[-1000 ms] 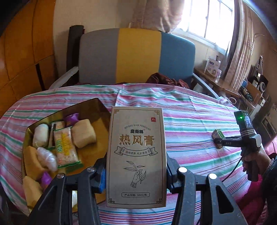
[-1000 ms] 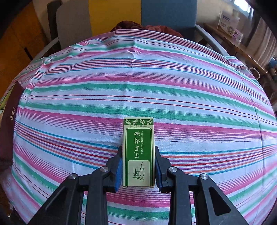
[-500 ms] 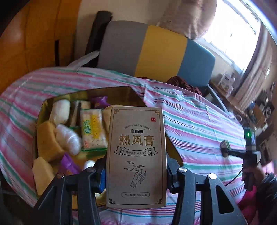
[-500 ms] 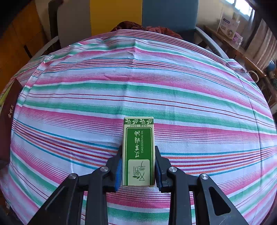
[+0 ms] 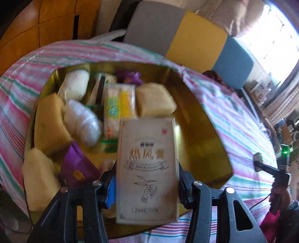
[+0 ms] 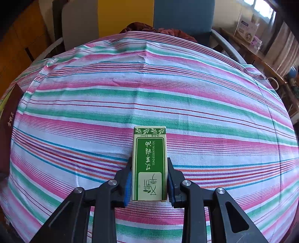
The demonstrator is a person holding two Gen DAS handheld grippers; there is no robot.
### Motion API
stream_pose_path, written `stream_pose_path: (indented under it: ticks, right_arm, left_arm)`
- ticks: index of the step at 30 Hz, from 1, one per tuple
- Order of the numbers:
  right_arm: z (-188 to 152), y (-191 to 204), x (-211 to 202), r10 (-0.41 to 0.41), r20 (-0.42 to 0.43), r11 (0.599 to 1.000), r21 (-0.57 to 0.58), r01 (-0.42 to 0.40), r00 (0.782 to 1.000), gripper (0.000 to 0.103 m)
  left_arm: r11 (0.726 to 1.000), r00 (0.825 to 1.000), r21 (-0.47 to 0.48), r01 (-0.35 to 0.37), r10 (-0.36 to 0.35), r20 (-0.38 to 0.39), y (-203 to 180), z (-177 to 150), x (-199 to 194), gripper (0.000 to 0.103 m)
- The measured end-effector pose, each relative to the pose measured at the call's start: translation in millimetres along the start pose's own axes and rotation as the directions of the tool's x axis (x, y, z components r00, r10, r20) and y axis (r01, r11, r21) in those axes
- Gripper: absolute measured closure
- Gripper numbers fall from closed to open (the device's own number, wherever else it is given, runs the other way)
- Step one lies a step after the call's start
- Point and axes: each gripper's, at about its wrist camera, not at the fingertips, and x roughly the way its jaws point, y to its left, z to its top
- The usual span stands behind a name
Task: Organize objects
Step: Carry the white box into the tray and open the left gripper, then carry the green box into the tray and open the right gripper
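Close in, the left gripper (image 5: 147,184) has the tan box (image 5: 147,170) between its pads; its jaws have just been opening, and the box looks blurred, so whether the pads still press is unclear. Just beyond lies the gold tin (image 5: 201,130) of wrapped snacks (image 5: 119,104). The right gripper (image 6: 149,182) pinches the green box (image 6: 149,164) (label upside down) over the striped cloth (image 6: 149,84); farther off stands a chair (image 6: 127,16).

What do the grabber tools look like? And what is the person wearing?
Both the left gripper and right gripper have black angular plastic jaws with silver round bolts and blue pads inside. Seen from the left camera, the right gripper has a green light, and a black cable. The person's sleeve is bright pink.
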Motion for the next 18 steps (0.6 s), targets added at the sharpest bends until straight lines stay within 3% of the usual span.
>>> stream_pose_path:
  ticks: [5, 8, 14, 18]
  right_arm:
    - [4, 6, -3, -0.035, -0.022, 0.999, -0.004, 0.035, 0.999, 0.072]
    - [7, 23, -19, -0.01, 0.016, 1.0, -0.008, 0.01, 1.0, 0.072]
    - [11, 114, -69, 0.166, 0.12, 0.982, -0.116, -0.152, 0.979, 0.072]
    - [9, 196, -101, 0.33, 0.15, 0.931, -0.216, -0.295, 0.932, 0.072]
  left_arm:
    - [1.0, 0.999, 0.025, -0.014, 0.013, 0.038, 1, -4, -10, 0.043]
    - [0.999, 0.997, 0.037, -0.007, 0.004, 0.078, 2, -5, -24, 0.043]
    - [0.999, 0.989, 0.035, -0.019, 0.014, 0.147, 11, -3, -50, 0.043]
    - [0.998, 0.979, 0.021, -0.063, 0.057, 0.196, 25, -2, -68, 0.043]
